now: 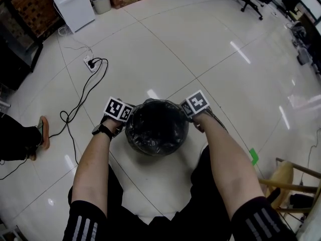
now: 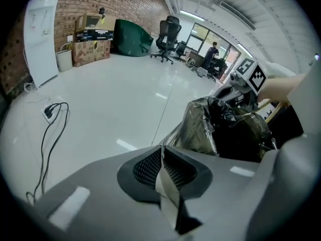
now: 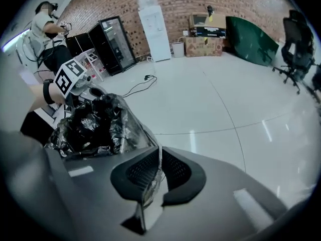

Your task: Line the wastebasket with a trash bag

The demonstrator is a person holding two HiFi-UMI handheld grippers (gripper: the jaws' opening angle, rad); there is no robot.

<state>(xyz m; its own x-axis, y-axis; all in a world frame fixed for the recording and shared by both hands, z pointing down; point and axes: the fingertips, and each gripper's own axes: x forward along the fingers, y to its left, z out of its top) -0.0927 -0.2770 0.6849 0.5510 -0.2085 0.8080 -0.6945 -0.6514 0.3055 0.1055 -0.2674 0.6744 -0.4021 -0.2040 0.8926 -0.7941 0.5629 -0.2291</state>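
Observation:
A round wastebasket (image 1: 131, 140) stands on the glossy tiled floor between my two arms. A black trash bag (image 1: 156, 125) sits in it, its crinkled film draped over the rim. At the left of the rim my left gripper (image 1: 128, 118) is shut on a thin fold of the bag's film, seen between its pads (image 2: 150, 165). At the right of the rim my right gripper (image 1: 187, 114) is shut on the film too, which is bunched between its pads (image 3: 173, 168). The bag (image 2: 220, 129) (image 3: 95, 124) bulges up between the grippers. The basket's wall is largely hidden.
A power strip with a black cable (image 1: 90, 63) lies on the floor to the back left. A person's foot (image 1: 42, 132) is at the left edge, a wooden chair (image 1: 287, 181) at the right, a green scrap (image 1: 254, 156) next to it. Boxes, a white dispenser (image 1: 70, 4) and office chairs stand far off.

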